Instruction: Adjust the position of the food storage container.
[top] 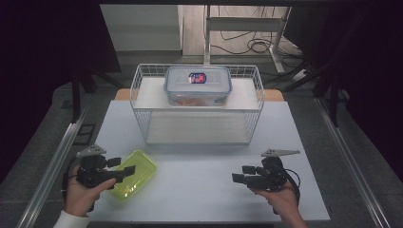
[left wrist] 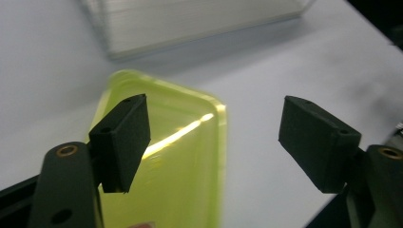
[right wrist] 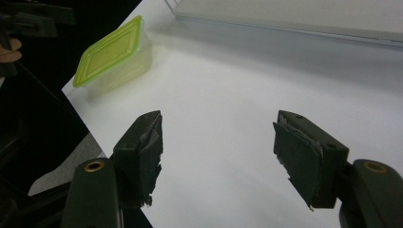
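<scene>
Fingers of left gripper [top: 124, 171] hover apart over yellow-green container [top: 134, 174].

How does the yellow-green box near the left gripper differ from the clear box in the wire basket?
The yellow-green box is tinted all over and lies askew on the bare table; the clear box is see-through, bears a red and blue label on its lid, and sits square on the upper shelf of the wire basket. The clear box shows orange contents; what the yellow-green one holds is unclear. Both are lidded rectangular plastic boxes with rounded corners.

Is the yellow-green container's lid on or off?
On. The yellow-green container sits upright on the table with its lid closed flat on top.
</scene>
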